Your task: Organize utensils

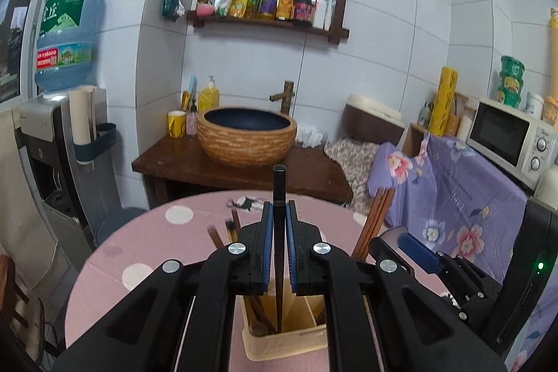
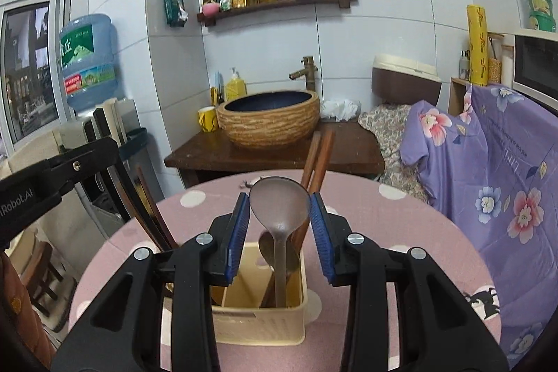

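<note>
Chopstick (image 1: pixel 279 232) stands clamped in left gripper (image 1: pixel 279 246); right gripper (image 2: pixel 279 229) grips spoon (image 2: pixel 279 208).

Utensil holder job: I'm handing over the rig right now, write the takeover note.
Left gripper: shut on a dark chopstick, its lower end down in the beige holder.
Right gripper: jaws either side of the metal spoon; contact unclear.
The spoon stands in the holder's right compartment with a second spoon and brown chopsticks. More chopsticks sit in the left compartment.
Done: most utensils are in the holder.
Left: release the chopstick, clear the spoon, back both grippers away.
</note>
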The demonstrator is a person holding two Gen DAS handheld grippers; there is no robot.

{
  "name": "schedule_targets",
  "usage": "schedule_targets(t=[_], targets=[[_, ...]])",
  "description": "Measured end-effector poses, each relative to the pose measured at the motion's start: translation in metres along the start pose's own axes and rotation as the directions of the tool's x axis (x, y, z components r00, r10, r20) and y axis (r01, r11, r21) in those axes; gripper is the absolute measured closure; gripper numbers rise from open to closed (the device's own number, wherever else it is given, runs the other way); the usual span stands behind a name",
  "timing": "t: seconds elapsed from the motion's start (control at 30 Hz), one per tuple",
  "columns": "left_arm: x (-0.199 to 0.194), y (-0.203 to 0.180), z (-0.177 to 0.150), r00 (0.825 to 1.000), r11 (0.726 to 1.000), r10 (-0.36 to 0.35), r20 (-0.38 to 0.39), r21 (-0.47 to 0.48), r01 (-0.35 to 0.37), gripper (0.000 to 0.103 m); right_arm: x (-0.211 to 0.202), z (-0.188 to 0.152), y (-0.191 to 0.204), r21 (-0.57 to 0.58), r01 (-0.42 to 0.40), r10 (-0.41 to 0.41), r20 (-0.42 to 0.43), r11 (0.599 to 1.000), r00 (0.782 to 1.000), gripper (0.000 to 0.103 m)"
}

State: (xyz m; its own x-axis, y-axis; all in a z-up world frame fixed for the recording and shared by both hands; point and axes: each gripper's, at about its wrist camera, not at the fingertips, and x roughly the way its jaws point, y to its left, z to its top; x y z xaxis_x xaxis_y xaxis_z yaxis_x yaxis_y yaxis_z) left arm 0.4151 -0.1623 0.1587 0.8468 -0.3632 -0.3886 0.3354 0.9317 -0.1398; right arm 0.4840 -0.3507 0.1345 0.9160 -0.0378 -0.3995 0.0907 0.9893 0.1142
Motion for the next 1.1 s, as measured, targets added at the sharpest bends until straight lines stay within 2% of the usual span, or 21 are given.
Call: schedule_targets(t=[0.27,0.5,0.53,0.63,0.67,0.7,0.77,0.83,0.9,1.1], targets=[[0.017,0.002,-0.030,0.998,1.000,-0.007,-0.070,0.010,0.008,0.095,0.009,-0.037,-0.004,-0.011,0.016,-0.016,-0.040,1.000,0.999,0.067],[0.015,0.001,-0.034,0.998,0.999,0.010,-0.057,0.038,-0.008,0.094,0.014,-0.047,-0.002,-0.032,0.025,-0.027,-0.063,0.999,0.998,0.071],[0.014,0.001,-0.033,0.998,0.999,0.008,-0.061,0.038,-0.006,0.094,0.013,-0.047,-0.003,-0.027,0.025,-0.027,-0.056,0.999,0.998,0.070],[0.007,0.005,-0.033,0.998,1.000,-0.009,-0.055,0.026,0.010,0.091,0.006,-0.048,-0.006,-0.009,0.007,-0.008,-0.046,1.000,0.999,0.054],[0.003,0.006,-0.033,0.999,1.000,-0.011,-0.046,0.022,0.012,0.082,0.002,-0.048,-0.006,-0.008,0.004,-0.005,-0.039,1.000,0.999,0.049],[-0.002,0.008,-0.034,0.999,1.000,-0.015,-0.036,0.015,0.016,0.064,-0.004,-0.049,-0.007,-0.009,-0.002,0.002,-0.031,1.000,1.000,0.048],[-0.016,0.013,-0.037,1.000,0.999,-0.028,-0.005,-0.015,0.028,0.046,-0.019,-0.053,-0.009,-0.013,-0.010,0.009,-0.015,1.000,1.000,0.041],[-0.030,0.018,-0.042,0.999,0.999,-0.036,0.017,-0.031,0.036,0.039,-0.034,-0.058,-0.011,-0.019,-0.009,0.009,0.000,1.000,1.000,0.034],[-0.045,0.022,-0.051,0.999,0.999,-0.033,0.033,-0.040,0.034,0.025,-0.053,-0.068,-0.015,-0.026,0.009,-0.008,0.018,1.000,1.000,0.029],[-0.092,0.029,-0.094,0.998,0.999,-0.013,0.068,-0.033,0.015,0.006,-0.112,-0.112,-0.025,-0.064,0.038,-0.036,0.031,0.997,0.999,0.014]])
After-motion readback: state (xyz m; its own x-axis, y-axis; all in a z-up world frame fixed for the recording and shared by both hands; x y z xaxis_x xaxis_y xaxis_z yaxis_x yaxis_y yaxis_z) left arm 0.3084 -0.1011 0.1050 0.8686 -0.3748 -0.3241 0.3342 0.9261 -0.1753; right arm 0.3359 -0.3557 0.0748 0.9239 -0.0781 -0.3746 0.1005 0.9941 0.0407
